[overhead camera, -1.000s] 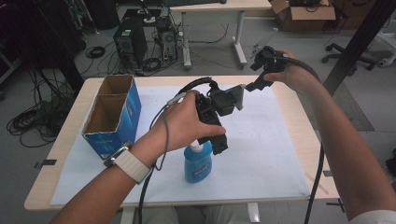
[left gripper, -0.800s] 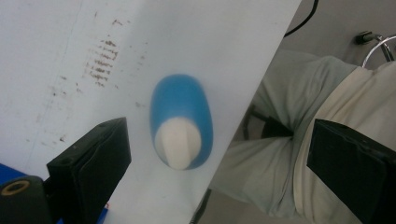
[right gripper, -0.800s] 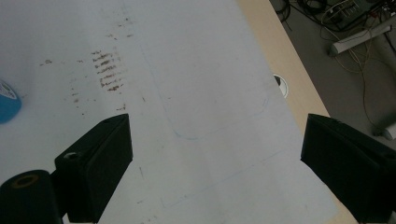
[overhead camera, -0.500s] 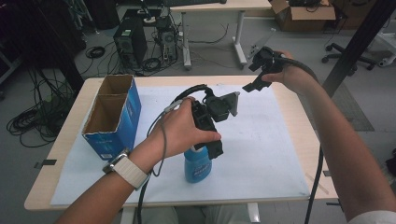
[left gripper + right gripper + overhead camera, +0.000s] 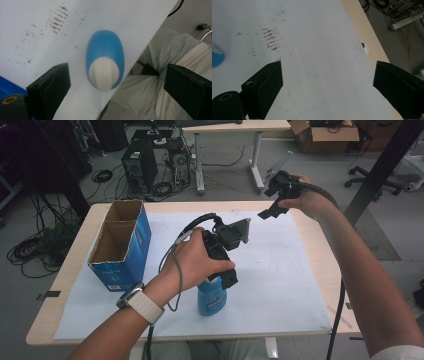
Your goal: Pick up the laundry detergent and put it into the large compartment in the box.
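A blue bottle (image 5: 211, 298) with a white cap stands upright on the white sheet (image 5: 280, 285) near the tabletop's near edge. The left gripper (image 5: 113, 87) hangs directly above it, jaws spread wide and released, clear of the bottle. The right gripper (image 5: 272, 207) is raised over the far right corner, also spread and holding nothing. A blue box (image 5: 120, 245) stands at left.

Blue bottle (image 5: 212, 301), white cap (image 5: 104, 72); blue box (image 5: 121, 245).

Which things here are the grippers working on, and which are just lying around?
Being worked on (my guess):
- blue bottle, right under the open left gripper
- blue box, open-topped

Just around:
- right gripper, open, held high
- computer tower
- office chair
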`<state>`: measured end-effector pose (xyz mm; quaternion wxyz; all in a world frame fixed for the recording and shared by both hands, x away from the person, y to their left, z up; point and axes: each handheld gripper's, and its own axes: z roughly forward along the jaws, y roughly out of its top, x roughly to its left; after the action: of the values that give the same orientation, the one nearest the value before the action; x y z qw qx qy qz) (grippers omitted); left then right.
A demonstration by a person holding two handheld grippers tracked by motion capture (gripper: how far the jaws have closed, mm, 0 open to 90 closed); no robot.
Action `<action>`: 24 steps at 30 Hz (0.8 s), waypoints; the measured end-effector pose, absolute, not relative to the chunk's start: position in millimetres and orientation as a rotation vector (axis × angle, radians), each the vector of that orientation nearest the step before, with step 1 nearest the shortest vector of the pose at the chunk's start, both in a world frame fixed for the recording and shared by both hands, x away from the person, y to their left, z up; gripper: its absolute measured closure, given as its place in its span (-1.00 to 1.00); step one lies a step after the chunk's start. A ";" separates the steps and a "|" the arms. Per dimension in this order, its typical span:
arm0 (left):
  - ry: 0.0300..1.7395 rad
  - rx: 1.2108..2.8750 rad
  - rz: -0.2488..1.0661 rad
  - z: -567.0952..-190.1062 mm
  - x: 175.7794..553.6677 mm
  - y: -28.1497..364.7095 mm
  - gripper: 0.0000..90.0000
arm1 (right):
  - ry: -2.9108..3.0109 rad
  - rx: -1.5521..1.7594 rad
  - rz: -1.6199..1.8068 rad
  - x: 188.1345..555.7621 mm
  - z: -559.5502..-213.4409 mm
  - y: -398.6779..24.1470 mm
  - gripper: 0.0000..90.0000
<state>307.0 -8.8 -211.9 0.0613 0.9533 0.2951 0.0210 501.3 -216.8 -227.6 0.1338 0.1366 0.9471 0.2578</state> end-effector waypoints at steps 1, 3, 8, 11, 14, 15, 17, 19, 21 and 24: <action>0.892 2.883 0.063 -211.9 307.0 -8.8 -0.84 | 2.746 0.396 0.747 501.3 -227.6 -216.8 -0.80; 0.893 2.887 0.057 -214.2 307.6 -8.3 -0.84 | 2.746 0.397 0.745 501.6 -227.9 -216.7 -0.81; 0.915 2.870 0.023 -223.4 310.1 -6.2 -0.84 | 2.748 0.393 0.749 501.7 -228.4 -215.4 -0.80; 0.917 2.871 0.021 -227.3 311.0 -6.1 -0.84 | 2.749 0.391 0.748 501.6 -228.5 -214.8 -0.80; 0.916 2.873 0.022 -230.9 311.8 -6.2 -0.84 | 2.749 0.392 0.750 501.8 -228.5 -215.1 -0.80; 0.916 2.873 0.022 -230.9 311.8 -6.2 -0.84 | 2.749 0.392 0.750 501.8 -228.5 -215.1 -0.80; 0.915 2.872 0.013 -234.7 312.6 -6.7 -0.84 | 2.747 0.393 0.750 501.8 -228.1 -215.4 -0.80; 0.913 2.873 0.006 -237.6 313.4 -7.1 -0.84 | 2.747 0.392 0.749 501.8 -228.2 -215.5 -0.80; 0.914 2.871 0.007 -240.0 313.9 -7.5 -0.84 | 2.746 0.392 0.752 501.9 -228.3 -215.8 -0.80; 0.913 2.875 -0.004 -243.4 315.0 -7.4 -0.84 | 2.747 0.395 0.750 502.0 -228.4 -216.2 -0.80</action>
<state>315.0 -7.4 -243.4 0.0624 0.9512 0.3022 -0.0013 502.0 -216.2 -228.4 0.1329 0.1362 0.9471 0.2585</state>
